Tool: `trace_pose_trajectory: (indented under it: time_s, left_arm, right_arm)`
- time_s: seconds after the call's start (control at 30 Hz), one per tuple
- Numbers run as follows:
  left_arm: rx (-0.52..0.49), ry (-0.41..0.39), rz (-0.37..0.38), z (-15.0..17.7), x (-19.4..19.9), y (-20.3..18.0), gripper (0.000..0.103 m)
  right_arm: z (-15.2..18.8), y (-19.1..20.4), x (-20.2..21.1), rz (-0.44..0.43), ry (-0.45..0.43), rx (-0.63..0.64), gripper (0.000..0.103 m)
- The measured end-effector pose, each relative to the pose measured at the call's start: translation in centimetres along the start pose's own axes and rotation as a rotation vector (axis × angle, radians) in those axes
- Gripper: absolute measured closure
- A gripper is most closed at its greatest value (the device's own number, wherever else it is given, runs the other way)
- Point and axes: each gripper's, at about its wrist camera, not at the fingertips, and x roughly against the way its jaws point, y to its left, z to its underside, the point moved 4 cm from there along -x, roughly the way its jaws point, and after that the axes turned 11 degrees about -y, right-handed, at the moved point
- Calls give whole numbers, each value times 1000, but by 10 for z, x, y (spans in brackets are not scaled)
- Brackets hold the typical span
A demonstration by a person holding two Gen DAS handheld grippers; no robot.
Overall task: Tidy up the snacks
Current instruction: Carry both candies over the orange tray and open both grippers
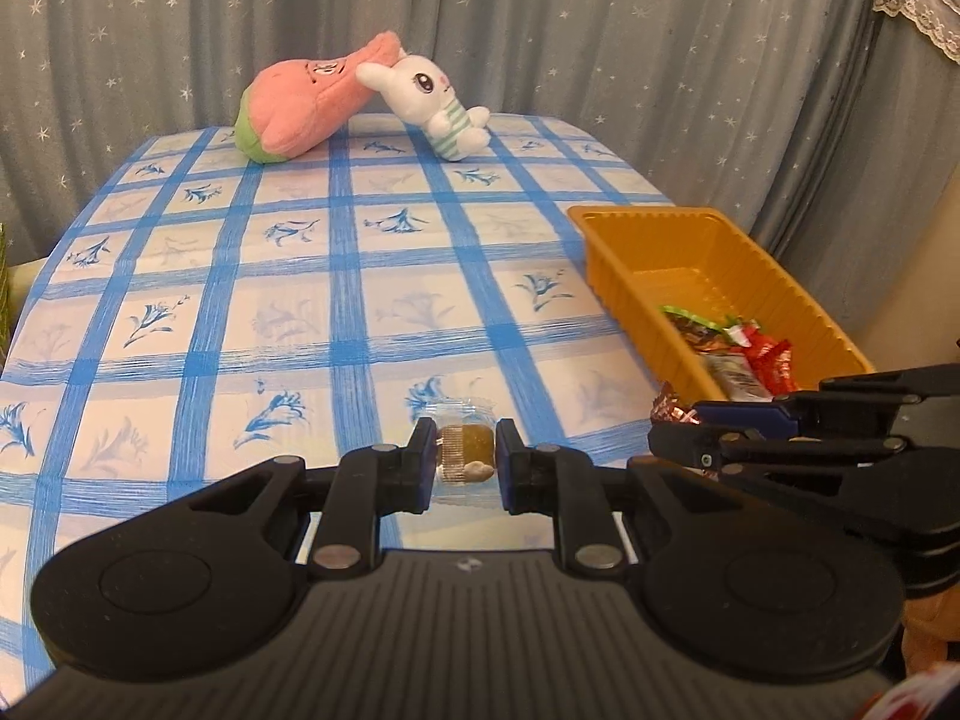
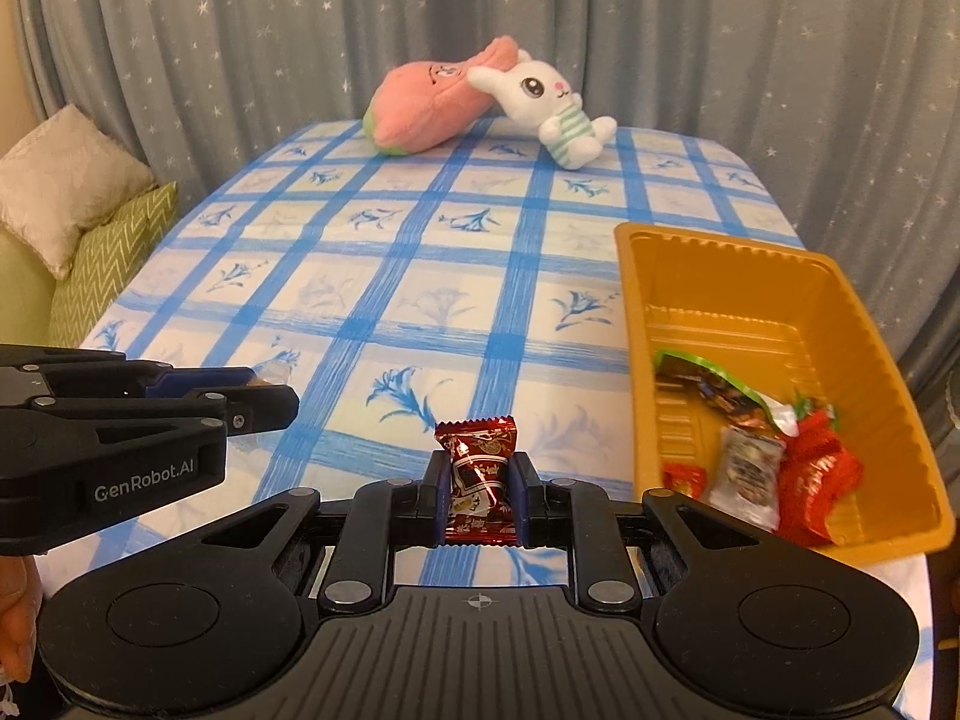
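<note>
Left wrist: left gripper [image 1: 465,461] pinches a clear-wrapped candy [image 1: 465,450] across its stiff middle; light, film slippery. Orange tray [image 1: 606,276] ahead-right

Right wrist: right gripper [image 2: 480,495] clamps a red foil candy [image 2: 480,480] mid-body; crinkly, light. Tray [image 2: 636,324] just right, on the counter [image 2: 360,300]

Checked table [image 2: 420,276] — tray [image 2: 630,324], plushes [image 2: 480,102]

Your right gripper [image 2: 479,495] clamps a red foil candy [image 2: 478,480] beside the orange tray [image 2: 636,360] of snacks.
</note>
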Motion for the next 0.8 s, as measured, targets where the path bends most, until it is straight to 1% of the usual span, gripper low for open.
trace_pose_trajectory:
  time_s: [0.37,0.8]
  left_arm:
    - [-33,-19,44,-6,20,-44,85]
    - [-66,-22,88,-11,22,-80,85]
  right_arm:
    - [6,-21,43,39,-40,-38,82]
    - [6,-57,76,93,-89,-96,82]
